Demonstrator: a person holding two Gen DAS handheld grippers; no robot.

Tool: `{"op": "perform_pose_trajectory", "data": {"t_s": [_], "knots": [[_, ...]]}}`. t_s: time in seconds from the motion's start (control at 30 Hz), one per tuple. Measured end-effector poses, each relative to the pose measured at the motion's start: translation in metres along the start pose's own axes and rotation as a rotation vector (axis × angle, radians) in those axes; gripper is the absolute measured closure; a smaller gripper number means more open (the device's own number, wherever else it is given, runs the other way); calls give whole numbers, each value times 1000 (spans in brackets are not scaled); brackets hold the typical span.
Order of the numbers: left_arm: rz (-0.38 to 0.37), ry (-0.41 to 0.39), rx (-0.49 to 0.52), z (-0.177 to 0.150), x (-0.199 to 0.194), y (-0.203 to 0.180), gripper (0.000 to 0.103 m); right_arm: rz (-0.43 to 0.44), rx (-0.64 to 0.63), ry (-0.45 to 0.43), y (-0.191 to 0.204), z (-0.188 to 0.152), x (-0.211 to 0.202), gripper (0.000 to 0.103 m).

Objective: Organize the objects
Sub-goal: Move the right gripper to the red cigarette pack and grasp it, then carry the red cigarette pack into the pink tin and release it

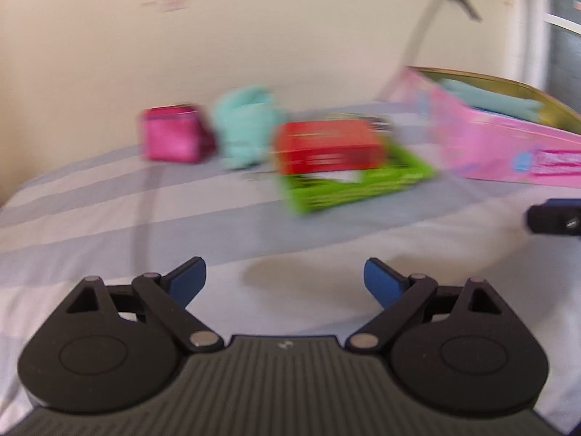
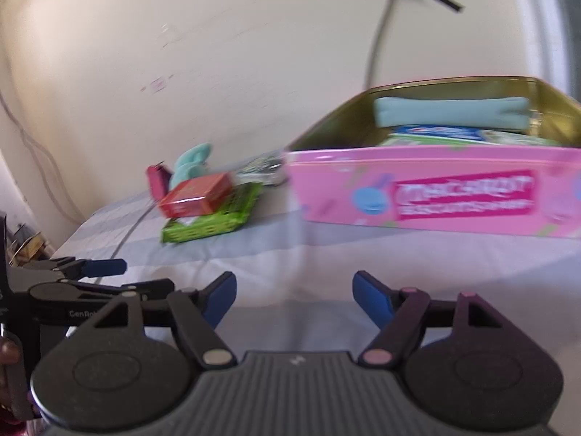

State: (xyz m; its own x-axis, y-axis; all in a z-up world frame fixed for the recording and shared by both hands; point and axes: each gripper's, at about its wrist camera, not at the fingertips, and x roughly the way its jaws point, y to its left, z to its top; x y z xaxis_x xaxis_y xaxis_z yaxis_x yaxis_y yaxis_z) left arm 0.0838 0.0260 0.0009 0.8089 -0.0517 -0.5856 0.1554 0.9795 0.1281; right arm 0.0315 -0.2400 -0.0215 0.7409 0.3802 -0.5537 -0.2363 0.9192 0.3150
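Red box [image 1: 326, 149], mid-frame atop the green box [image 1: 356, 181], lies ahead of the left gripper [image 1: 285, 279]; both grippers wide open, empty.

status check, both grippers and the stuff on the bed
Left gripper open, empty. Right gripper open, empty. Red box on green box, outside pink tin. Nothing blocking.
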Motion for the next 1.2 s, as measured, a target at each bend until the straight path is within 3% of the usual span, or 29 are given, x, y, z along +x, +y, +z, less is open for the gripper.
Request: {"op": "perform_pose_trajectory", "data": {"t_s": [0.07, 0.13, 0.2, 0.3, 0.43, 0.53, 0.67, 0.9, 1.0, 1.03, 1.07, 1.1, 1.2], "knots": [[77, 2, -54, -4, 5, 23, 8, 36, -47, -7, 24, 12, 19, 30], [17, 8, -193, -4, 6, 48, 8, 48, -83, -22, 47, 27, 43, 29], [7, 16, -253, -4, 9, 58, 8, 65, -135, -29, 70, 42, 67, 23], [-24, 15, -257, -2, 11, 57, 8, 54, -299, -52, 101, 64, 103, 2], [-41, 8, -231, 2, 13, 51, 8, 79, -467, 16, 112, 84, 146, 0], [-58, 2, -259, -1, 8, 57, 8, 107, -515, 92, 105, 87, 161, 1], [-74, -9, -283, -5, 5, 60, 8, 179, -530, 118, 100, 77, 140, 31], [-158, -92, -275, -8, -9, 59, 8, 213, -617, 151, 108, 18, 76, 39], [-267, -75, -282, -5, -15, 55, 8, 163, -663, 147, 108, -12, 47, 36], [-316, -68, -290, -4, -18, 54, 8, 161, -657, 136, 106, -19, 37, 30], [-355, -63, -291, -2, -20, 51, 8, 165, -636, 116, 102, -25, 25, 9], [-386, -57, -281, 0, -22, 47, 8, 169, -606, 95, 98, -30, 16, 1], [-425, -21, -232, 2, -20, 30, 8, 146, -540, 116, 88, -41, 6, 2]]}}
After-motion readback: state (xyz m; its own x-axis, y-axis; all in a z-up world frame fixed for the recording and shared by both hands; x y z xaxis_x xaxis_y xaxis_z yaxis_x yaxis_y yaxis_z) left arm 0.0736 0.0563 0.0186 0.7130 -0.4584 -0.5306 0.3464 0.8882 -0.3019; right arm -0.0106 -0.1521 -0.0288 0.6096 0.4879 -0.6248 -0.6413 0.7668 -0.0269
